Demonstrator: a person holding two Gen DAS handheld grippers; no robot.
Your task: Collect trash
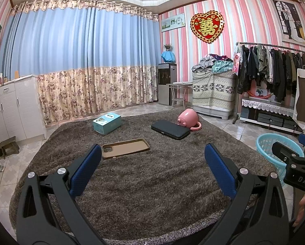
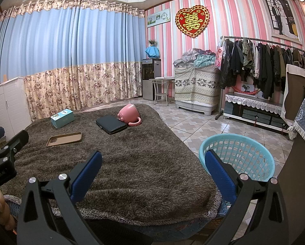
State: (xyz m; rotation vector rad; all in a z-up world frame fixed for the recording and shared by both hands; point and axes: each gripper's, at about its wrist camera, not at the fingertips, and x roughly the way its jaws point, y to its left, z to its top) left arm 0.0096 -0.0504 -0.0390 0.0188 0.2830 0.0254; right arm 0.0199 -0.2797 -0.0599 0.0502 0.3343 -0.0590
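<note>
Shaggy brown rug (image 1: pixel 152 175), lattice-walled basket (image 2: pixel 240 153)

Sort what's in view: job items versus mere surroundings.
Job: brown phone case, teal box, black case, pink cup, blue basket, both open tongs, left and right.

Surroundings: clothes rack, curtains, white cabinet.

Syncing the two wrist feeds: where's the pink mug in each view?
Left wrist: pink mug lies tipped on the rug, right of centre, touching the far right end of the black case.
Right wrist: pink mug sits left of centre, at the rug's far edge, against the same black case.
Shared landmark: the red heart wall ornament.
</note>
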